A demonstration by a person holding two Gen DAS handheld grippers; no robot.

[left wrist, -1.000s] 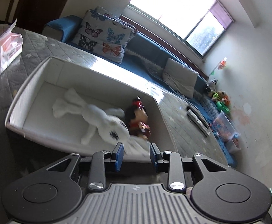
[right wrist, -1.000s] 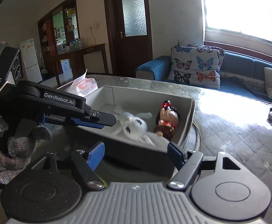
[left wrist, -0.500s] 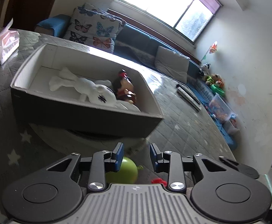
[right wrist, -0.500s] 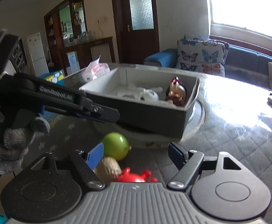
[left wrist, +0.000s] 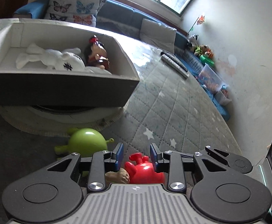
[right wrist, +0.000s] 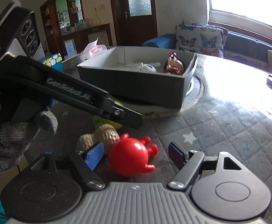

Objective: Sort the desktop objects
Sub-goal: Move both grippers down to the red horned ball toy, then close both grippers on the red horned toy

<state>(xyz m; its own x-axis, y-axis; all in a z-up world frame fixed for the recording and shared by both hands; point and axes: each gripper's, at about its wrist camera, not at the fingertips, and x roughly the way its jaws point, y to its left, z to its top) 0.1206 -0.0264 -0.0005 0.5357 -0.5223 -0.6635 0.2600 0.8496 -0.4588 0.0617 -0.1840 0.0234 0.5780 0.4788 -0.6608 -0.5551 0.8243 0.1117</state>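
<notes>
The green toy (right wrist: 117, 124) is mostly hidden behind the left gripper (right wrist: 134, 120); the beige toy (left wrist: 118, 176) shows only partly.

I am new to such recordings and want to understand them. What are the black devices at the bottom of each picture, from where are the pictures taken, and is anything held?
No robot: a person holds two hand grippers, each carrying a camera that looks along its fingers. One picture is from the left gripper, the other from the right gripper. On the quilted table lie a red toy, a green toy and a beige toy. The box contains a white plush and a doll. Both grippers are open; nothing is held.
</notes>
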